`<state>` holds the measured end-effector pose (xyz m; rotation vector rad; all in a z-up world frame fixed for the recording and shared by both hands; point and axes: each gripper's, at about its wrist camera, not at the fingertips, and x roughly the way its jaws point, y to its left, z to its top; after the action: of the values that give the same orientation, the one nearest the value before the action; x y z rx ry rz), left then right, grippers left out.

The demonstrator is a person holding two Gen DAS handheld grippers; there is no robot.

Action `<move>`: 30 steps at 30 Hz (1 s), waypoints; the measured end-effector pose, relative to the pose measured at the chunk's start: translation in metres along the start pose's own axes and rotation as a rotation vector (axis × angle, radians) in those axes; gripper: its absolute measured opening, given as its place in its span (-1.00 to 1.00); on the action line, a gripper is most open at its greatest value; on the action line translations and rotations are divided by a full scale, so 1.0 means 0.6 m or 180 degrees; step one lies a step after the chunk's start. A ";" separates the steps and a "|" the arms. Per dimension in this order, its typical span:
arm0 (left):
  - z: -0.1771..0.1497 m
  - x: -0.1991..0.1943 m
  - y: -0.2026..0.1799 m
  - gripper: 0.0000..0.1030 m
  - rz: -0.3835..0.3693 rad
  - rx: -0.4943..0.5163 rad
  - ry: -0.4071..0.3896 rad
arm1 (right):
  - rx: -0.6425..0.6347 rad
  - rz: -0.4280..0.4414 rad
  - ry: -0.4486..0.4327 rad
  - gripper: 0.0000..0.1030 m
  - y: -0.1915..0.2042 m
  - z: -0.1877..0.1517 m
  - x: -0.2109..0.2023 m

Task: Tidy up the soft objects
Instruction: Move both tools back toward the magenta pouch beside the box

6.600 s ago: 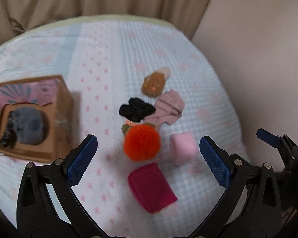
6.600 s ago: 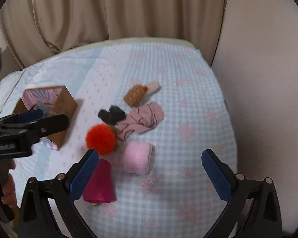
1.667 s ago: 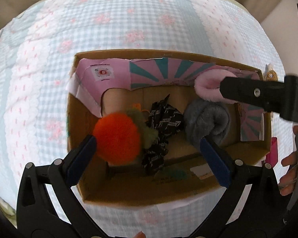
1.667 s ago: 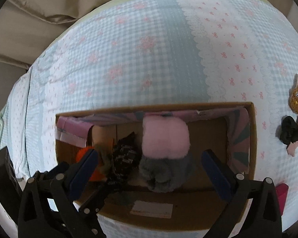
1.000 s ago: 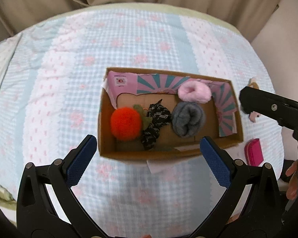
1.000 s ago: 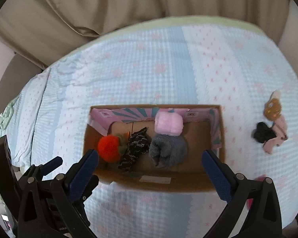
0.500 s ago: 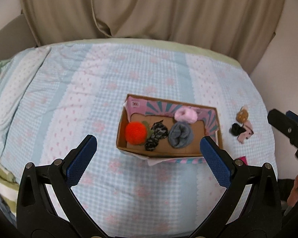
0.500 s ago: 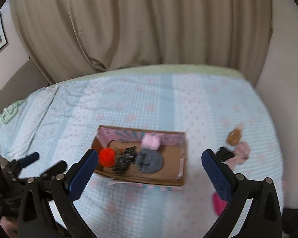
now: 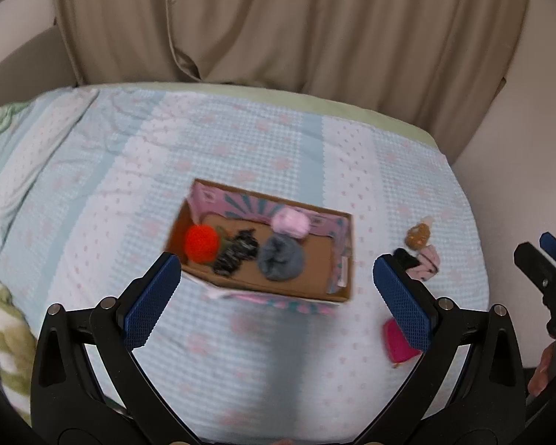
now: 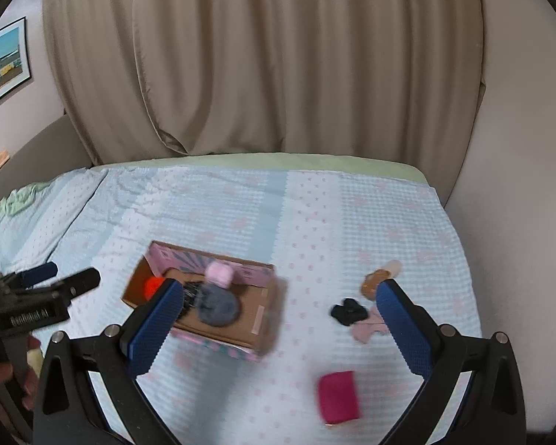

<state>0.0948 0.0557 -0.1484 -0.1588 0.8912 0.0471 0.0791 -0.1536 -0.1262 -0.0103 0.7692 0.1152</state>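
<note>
A cardboard box (image 9: 337,282) (image 10: 263,322) on the bed holds an orange pom-pom (image 9: 201,243), a black patterned cloth (image 9: 237,251), a grey roll (image 9: 281,256) (image 10: 218,306) and a pink roll (image 9: 291,221) (image 10: 219,273). On the bedspread right of the box lie a brown plush (image 9: 418,235) (image 10: 374,282), a black scrunchie (image 10: 346,311), a pale pink sock (image 9: 428,264) (image 10: 367,328) and a magenta pouch (image 9: 398,345) (image 10: 338,396). My left gripper (image 9: 278,296) and right gripper (image 10: 278,328) are open, empty and held high above the bed.
Beige curtains (image 10: 278,74) hang behind the bed. A wall (image 10: 519,185) runs along the bed's right side. A green-patterned blanket (image 9: 3,333) lies at the left edge. The bedspread (image 9: 241,148) is pale blue check.
Both grippers have pulled back and up from the box, so the box looks smaller. The loose items right of it have come into fuller view.
</note>
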 end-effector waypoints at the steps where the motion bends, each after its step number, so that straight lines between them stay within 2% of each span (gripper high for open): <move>1: -0.006 0.002 -0.017 1.00 0.0007 -0.0012 0.0018 | -0.0033 0.0018 0.0006 1.00 -0.023 -0.004 -0.002; 4: -0.032 0.018 -0.076 1.00 0.0083 -0.0040 0.0073 | -0.0142 0.0052 0.0009 1.00 -0.086 -0.016 -0.002; 8: -0.082 0.052 -0.150 1.00 0.0041 -0.0158 0.0266 | -0.0294 0.0134 0.0093 1.00 -0.164 -0.034 0.016; 16: -0.175 0.140 -0.253 1.00 0.0016 -0.0263 0.0694 | -0.0535 0.0258 0.0378 1.00 -0.281 -0.071 0.101; 22: -0.237 0.216 -0.313 1.00 0.0014 -0.0316 0.0916 | -0.0582 0.0381 0.0551 1.00 -0.339 -0.099 0.187; 30: -0.314 0.336 -0.373 1.00 -0.0015 -0.0306 0.1212 | -0.0621 0.0567 0.0789 1.00 -0.378 -0.152 0.316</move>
<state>0.1006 -0.1999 -0.3950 -0.2652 1.2693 0.0564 0.1756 -0.3647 -0.3309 -0.1437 1.0036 0.3631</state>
